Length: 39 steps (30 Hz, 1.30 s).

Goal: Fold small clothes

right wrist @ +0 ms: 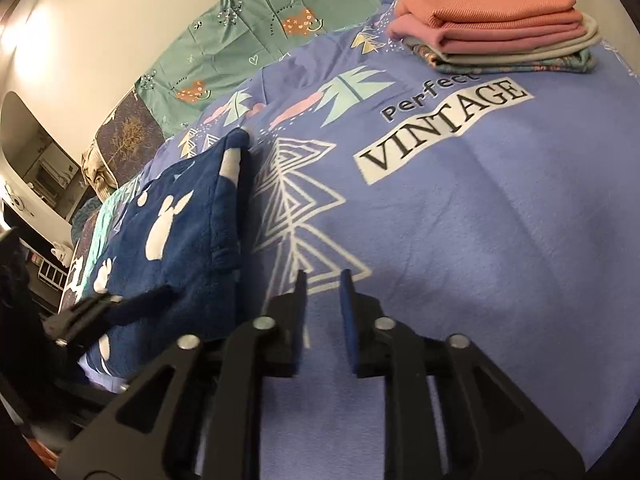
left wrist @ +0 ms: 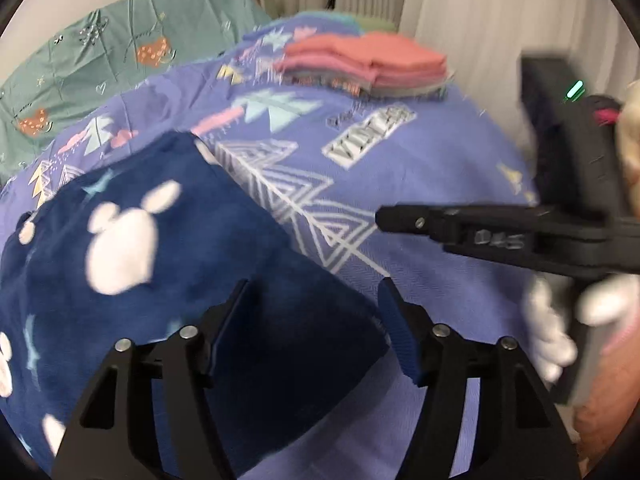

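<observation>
A dark blue fleece garment (left wrist: 168, 264) with white mouse-head prints lies folded on the purple bedspread (left wrist: 420, 152). My left gripper (left wrist: 314, 320) is open just above its near right corner, holding nothing. The garment also shows in the right wrist view (right wrist: 176, 232), left of my right gripper (right wrist: 323, 312), which hovers over bare bedspread (right wrist: 480, 220) with its jaws narrowly apart and empty. The right gripper appears in the left wrist view (left wrist: 404, 220) at the right, apart from the garment. The left gripper's fingers (right wrist: 88, 312) show at the garment's near edge.
A stack of folded clothes (right wrist: 496, 24), coral and pink on top, sits at the far end of the bedspread; it also shows in the left wrist view (left wrist: 368, 64). A teal patterned sheet (right wrist: 248, 40) lies beyond to the left. Curtains (left wrist: 460, 4) hang behind.
</observation>
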Tool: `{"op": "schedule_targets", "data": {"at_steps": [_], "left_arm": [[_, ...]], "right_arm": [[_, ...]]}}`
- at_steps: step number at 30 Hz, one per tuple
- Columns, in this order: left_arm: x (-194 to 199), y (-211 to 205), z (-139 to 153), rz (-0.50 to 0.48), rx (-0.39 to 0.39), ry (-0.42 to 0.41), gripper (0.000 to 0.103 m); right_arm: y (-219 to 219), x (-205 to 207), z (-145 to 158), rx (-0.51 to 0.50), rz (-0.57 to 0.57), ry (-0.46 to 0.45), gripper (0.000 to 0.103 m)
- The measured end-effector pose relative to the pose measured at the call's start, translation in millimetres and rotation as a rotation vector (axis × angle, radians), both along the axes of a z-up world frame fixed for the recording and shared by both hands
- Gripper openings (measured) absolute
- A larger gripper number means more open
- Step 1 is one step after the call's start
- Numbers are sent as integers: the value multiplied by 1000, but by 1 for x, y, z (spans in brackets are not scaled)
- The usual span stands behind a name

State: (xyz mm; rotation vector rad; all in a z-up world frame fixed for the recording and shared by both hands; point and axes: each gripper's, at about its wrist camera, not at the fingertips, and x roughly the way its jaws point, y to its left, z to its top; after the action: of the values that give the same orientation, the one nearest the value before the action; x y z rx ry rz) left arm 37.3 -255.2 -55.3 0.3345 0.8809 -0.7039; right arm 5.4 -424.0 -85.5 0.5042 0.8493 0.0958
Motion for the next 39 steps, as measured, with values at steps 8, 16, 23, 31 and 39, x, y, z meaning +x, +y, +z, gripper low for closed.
{"op": "schedule_targets", "data": {"at_steps": [8,16,23,31,39], "left_arm": [[20,40,-14,102,-117,88,26],[16,55,-20,108,-176,131,21],[16,52,-20,86,-174,127,23],[12,47,-21,57,-152,94,26],[10,47,-20,23,-164,94,26]], "right_arm": [[10,25,2,-23,143,8,32],[32,97,-12,78,297,70,33],[42,137,-23,244,356,109,48],[48,159,-25,385,384,109,49],[57,156,5,322,340,-6,10]]}}
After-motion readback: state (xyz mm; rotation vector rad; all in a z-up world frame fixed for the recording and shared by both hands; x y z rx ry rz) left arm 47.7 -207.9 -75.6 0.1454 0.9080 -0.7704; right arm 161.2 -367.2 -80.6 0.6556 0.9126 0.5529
